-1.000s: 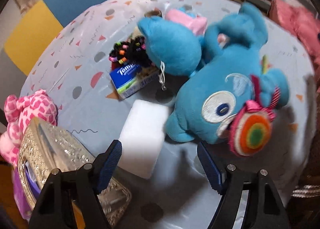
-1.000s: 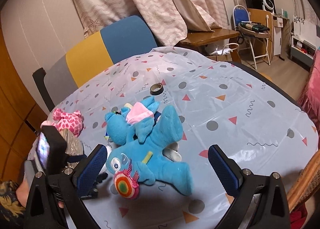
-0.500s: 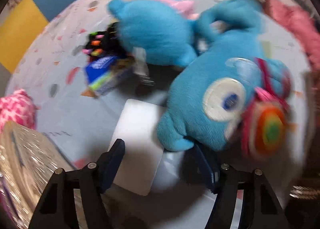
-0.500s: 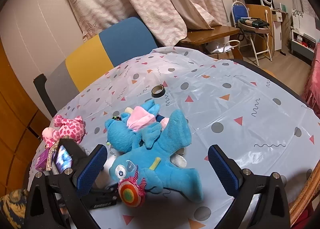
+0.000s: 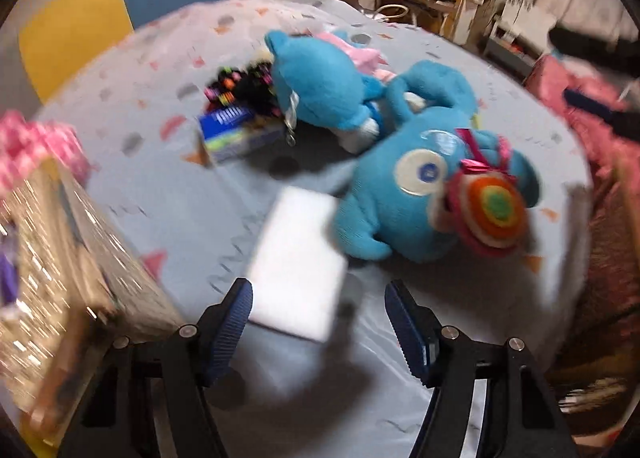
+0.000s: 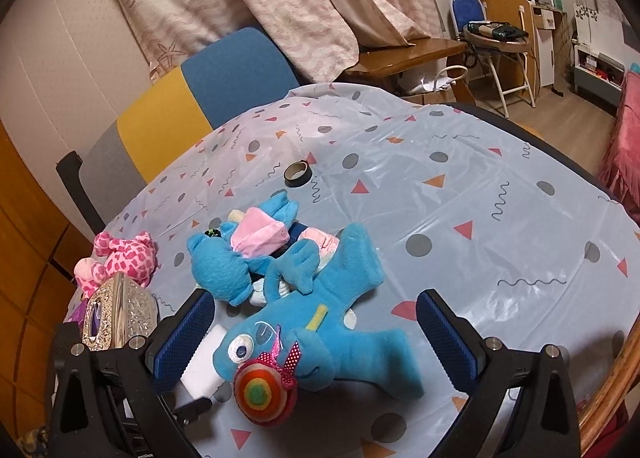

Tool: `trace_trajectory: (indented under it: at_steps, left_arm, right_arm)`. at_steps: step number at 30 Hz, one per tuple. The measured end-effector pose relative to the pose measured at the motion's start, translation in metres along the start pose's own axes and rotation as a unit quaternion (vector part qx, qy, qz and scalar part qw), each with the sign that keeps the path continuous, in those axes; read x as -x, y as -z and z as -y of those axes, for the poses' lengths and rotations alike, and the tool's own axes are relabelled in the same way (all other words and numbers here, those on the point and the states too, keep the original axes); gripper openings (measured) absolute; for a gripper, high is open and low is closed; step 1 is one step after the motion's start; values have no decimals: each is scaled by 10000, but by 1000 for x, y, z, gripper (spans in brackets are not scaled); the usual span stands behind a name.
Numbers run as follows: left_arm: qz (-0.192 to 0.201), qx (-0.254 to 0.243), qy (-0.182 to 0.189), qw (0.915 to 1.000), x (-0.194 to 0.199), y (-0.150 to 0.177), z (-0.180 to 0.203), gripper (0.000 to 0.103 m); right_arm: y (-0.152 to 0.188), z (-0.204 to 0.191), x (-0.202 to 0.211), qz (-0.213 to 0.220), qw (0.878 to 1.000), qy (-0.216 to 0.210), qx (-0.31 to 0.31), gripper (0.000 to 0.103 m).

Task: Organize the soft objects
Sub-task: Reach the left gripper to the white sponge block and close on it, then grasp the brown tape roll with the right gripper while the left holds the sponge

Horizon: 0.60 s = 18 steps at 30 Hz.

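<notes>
Sponge [image 5: 298,262], white block, lies flat on tablecloth [image 6: 460,193] near table's near edge, its near end between tips of left gripper [image 5: 318,316]; jaws closing w/ sponge partly between them, pads not yet pressing on it. Just beside sponge, touching its far-right side, big blue plush [image 5: 408,193] w/ round rainbow lollipop [image 5: 494,209] at its mouth; it lies sprawled, head toward cameras. Behind it a 2nd, smaller blue plush [image 6: 224,262] w/ pink cloth [image 6: 260,234] on top, the two touching. Left of those in left wrist view: tissue pack [image 5: 236,131], blue, w/ cluster of hair ties [image 5: 244,87] behind it. Further left, at table edge, shiny tissue box [image 6: 118,314] & pink spotted plush [image 6: 128,258] beside it. Tape roll [image 6: 298,173] sits alone toward far side. Right gripper [image 6: 314,328] hangs above big blue plush, jaws wide apart, nothing between pads. Left view blurred.
</notes>
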<state>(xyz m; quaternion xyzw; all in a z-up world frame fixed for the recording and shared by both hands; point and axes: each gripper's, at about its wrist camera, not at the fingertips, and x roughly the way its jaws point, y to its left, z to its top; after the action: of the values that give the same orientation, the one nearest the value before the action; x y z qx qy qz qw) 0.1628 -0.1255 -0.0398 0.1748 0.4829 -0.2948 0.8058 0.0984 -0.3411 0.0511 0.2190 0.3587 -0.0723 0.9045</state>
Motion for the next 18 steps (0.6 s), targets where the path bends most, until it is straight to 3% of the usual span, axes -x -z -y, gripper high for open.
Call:
trace_trajectory:
  at_steps: [5, 6, 7, 9, 14, 18]
  left_arm:
    - [-91, -624, -785, 9949, -28, -18, 13, 68]
    - [-189, -645, -791, 9946, -36, -20, 13, 68]
    - [-281, -615, -763, 9948, -43, -19, 11, 62]
    - [-94, -537, -769, 9955, -47, -18, 9, 51]
    - [113, -287, -573, 9979, -37, -2, 3, 50]
    - [261, -295, -629, 9972, -26, 19, 6, 51]
  right_arm:
    - [-18, -6, 6, -22, 9998, -129, 161, 103]
    - [-26, -7, 8, -8, 9997, -171, 167, 103]
    - [-34, -7, 8, -1, 9997, -195, 161, 103]
    - [-47, -8, 7, -23, 9995, -285, 133, 103]
    - [-87, -25, -25, -253, 9982, -434, 319, 99]
    - [-115, -42, -91, -765, 9953, -380, 457, 89]
